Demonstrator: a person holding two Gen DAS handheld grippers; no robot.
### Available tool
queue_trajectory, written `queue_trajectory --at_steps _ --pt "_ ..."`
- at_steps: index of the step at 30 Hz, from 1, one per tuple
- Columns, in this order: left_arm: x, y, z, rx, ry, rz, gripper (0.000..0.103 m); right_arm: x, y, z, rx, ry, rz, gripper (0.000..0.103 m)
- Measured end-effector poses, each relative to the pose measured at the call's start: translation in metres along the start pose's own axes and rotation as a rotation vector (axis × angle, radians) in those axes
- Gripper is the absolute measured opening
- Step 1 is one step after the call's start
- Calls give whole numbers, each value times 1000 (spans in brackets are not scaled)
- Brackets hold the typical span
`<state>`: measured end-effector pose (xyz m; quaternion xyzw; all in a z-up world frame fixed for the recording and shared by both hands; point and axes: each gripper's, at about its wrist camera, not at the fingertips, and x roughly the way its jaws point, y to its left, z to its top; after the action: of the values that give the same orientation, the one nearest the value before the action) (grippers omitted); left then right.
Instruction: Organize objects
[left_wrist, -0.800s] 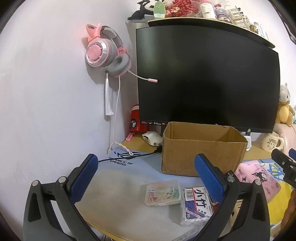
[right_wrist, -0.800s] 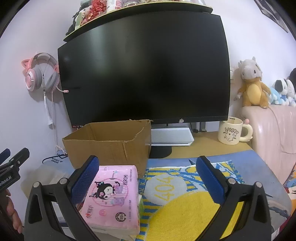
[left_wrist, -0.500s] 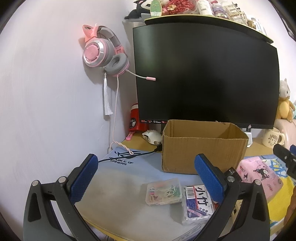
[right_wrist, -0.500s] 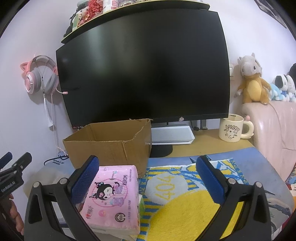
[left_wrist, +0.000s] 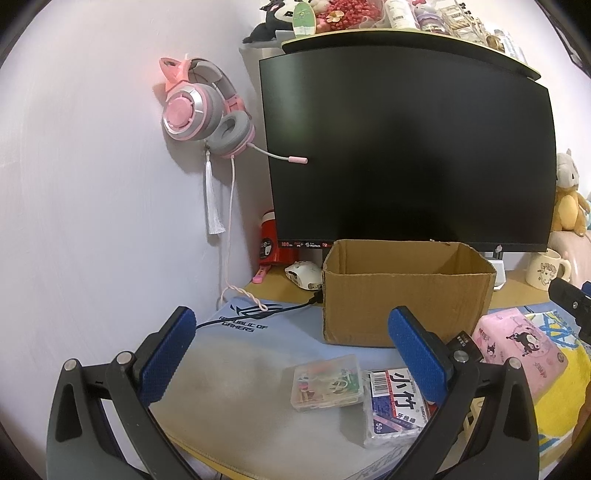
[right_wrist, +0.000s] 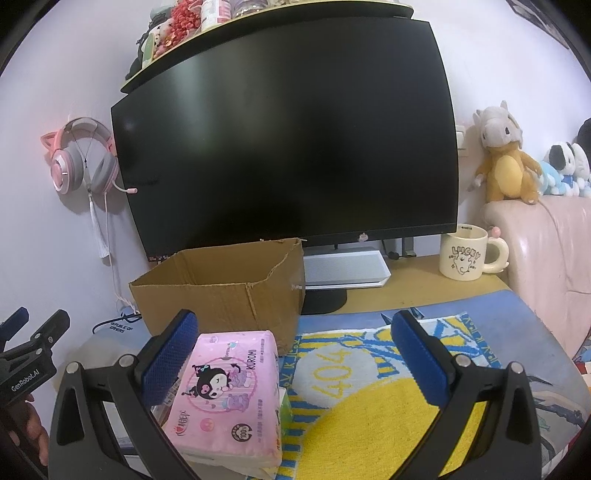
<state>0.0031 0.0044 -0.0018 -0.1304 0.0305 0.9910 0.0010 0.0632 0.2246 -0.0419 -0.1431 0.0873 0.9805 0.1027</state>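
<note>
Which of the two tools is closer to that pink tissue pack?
The right tool: the pink tissue pack lies just ahead, against its left finger. The left tool is off to the side, facing a clear plastic case.

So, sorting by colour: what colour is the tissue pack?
Pink tissue pack, cartoon print; clearest in the right wrist view.

The grey desk mat (left_wrist: 236, 354) carries "REPUBLIC OF GAMERS" near its far edge. The pink tissue pack (right_wrist: 225, 398) reads "KUROMI" along one side and has a round "100%" badge. The cream mug (right_wrist: 463, 258) says "LUCKY". The yellow and blue rug (right_wrist: 369, 406) shows "404". The left hand-held gripper (right_wrist: 29, 354), seen from the right wrist, is marked "GenRobot.AI". The small white packet (left_wrist: 395, 406) bears large Chinese characters and "50".
</note>
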Motion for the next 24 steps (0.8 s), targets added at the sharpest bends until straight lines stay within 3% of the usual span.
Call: queue_trajectory --at_steps 24 --pt "-1 11 1 -39 4 2 103 -2 -1 0 2 3 24 103"
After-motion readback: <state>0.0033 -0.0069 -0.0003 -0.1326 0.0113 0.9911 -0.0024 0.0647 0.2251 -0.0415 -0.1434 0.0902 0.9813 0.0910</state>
